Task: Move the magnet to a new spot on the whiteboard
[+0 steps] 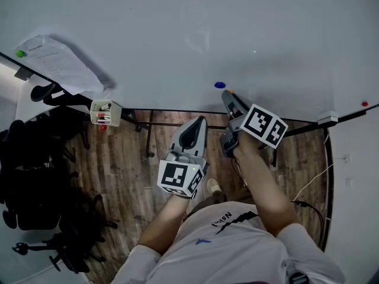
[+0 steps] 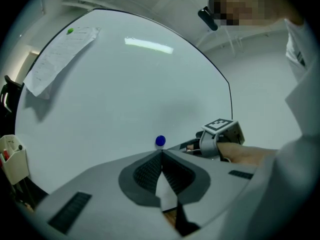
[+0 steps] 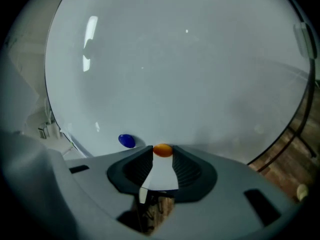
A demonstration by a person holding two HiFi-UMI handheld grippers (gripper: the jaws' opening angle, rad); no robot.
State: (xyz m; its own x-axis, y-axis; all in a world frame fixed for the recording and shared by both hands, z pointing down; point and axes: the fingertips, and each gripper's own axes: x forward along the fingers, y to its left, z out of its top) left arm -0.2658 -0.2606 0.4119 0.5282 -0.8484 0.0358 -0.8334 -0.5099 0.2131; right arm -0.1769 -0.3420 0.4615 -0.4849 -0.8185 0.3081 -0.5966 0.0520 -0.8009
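A small orange magnet (image 3: 162,150) sits between the tips of my right gripper (image 3: 163,153), which is shut on it low on the whiteboard (image 1: 177,28). A blue magnet (image 3: 126,141) sticks to the board just left of it, and in the head view this blue magnet (image 1: 219,85) lies just above the right gripper (image 1: 230,94). My left gripper (image 1: 201,119) is shut and empty, held off the board below its bottom edge. From the left gripper view the blue magnet (image 2: 160,141) shows just past the closed left gripper (image 2: 161,153).
A sheet of paper (image 1: 56,63) hangs at the board's left under a green magnet (image 1: 21,54). A white marker holder (image 1: 105,112) sits at the lower edge. A red magnet (image 1: 364,104) is at the far right. Office chairs (image 1: 35,182) stand on the wooden floor.
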